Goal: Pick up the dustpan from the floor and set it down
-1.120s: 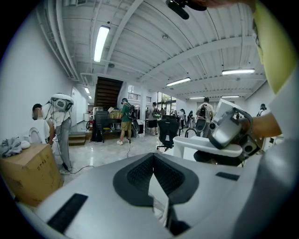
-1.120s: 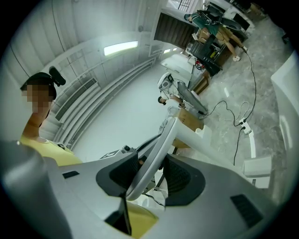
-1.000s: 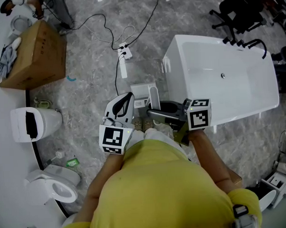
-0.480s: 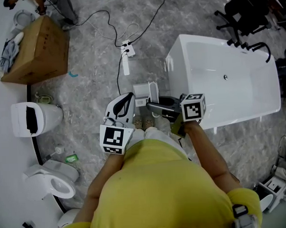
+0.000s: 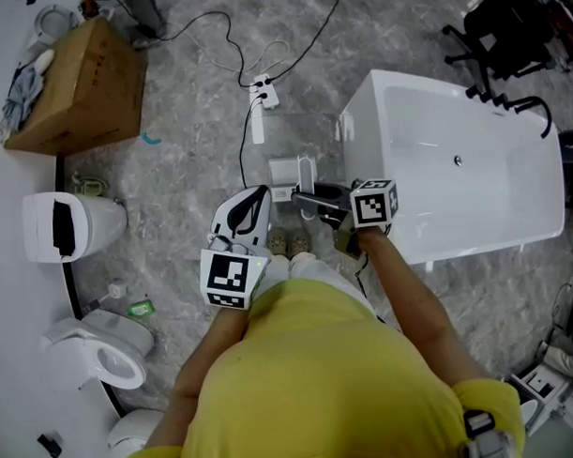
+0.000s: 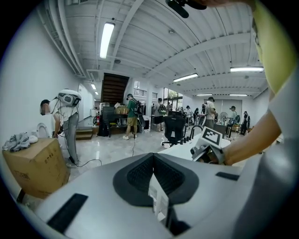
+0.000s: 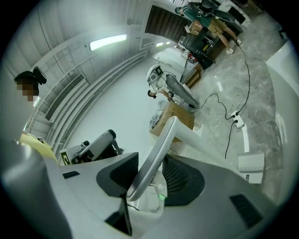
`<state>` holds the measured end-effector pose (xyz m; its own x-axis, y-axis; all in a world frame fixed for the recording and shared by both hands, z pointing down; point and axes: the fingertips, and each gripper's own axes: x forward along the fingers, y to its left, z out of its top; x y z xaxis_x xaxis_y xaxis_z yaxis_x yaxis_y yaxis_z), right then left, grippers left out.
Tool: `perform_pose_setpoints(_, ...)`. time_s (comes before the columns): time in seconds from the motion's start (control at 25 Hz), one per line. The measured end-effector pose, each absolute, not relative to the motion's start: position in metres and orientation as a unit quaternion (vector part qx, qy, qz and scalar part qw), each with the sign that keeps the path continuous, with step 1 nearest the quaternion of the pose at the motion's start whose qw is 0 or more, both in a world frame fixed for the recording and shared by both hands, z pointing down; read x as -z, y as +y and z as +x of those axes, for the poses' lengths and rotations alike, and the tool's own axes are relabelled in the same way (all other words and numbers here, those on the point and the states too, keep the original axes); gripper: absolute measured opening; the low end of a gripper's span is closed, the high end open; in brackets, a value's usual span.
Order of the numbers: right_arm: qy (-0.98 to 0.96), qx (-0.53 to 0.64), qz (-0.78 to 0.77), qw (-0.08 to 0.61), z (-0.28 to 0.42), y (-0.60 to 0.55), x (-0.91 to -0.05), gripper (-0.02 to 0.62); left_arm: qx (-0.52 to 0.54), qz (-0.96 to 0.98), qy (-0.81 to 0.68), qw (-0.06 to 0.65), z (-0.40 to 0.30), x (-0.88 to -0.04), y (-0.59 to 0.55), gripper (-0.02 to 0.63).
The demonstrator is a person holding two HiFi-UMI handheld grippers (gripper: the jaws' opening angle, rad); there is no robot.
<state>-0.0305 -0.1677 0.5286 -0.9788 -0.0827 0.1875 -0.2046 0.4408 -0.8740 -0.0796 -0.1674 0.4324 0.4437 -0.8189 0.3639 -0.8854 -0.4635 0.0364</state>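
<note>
The white dustpan (image 5: 283,169) sits low by the grey floor, just left of the bathtub; whether it touches the floor I cannot tell. Its long curved handle (image 7: 154,158) runs between the jaws of my right gripper (image 5: 309,199), which is shut on it. In the right gripper view the pan (image 7: 250,168) shows at the lower right, and the right gripper (image 7: 152,179) pinches the handle near its end. My left gripper (image 5: 255,194) hovers in front of my body, shut and holding nothing; in its own view the left gripper (image 6: 156,186) shows jaws meeting at a seam.
A white bathtub (image 5: 453,171) stands at the right, close to the right gripper. A power strip (image 5: 263,88) with cables lies ahead. Toilets (image 5: 75,226) and a cardboard box (image 5: 75,85) line the left. Black office chairs (image 5: 514,28) stand far right.
The right gripper, with the dustpan handle in it, has sunk and shifted left and forward beside the bathtub. The left gripper has stayed put.
</note>
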Motion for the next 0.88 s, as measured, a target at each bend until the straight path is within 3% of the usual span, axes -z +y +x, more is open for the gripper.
perform_pose_setpoints(0.16, -0.844, -0.523, 0.093, 0.072, -0.039, -0.179, -0.558, 0.172, -0.152, 0.84, -0.508, 0.115, -0.085, -0.435, -0.167, 0.002)
perform_pose_setpoints(0.36, -0.842, -0.513, 0.09, 0.138, -0.047, -0.184, -0.601, 0.17, -0.156, 0.838, -0.509, 0.121, -0.091, -0.439, -0.167, 0.002)
perform_pose_setpoints(0.68, -0.835, -0.519, 0.11, 0.145, -0.055, -0.19, -0.606, 0.175, -0.152, 0.832, -0.518, 0.128, -0.101, -0.441, -0.166, 0.002)
perform_pose_setpoints(0.8, -0.815, -0.54, 0.143, 0.154, -0.049, -0.187, -0.609, 0.215, -0.149, 0.833, -0.518, 0.126, -0.103, -0.44, -0.165, 0.002)
perform_pose_setpoints(0.88, -0.794, -0.563, 0.167, 0.161, -0.042, -0.182, -0.611, 0.284, -0.147, 0.834, -0.516, 0.126, -0.103, -0.439, -0.165, 0.002)
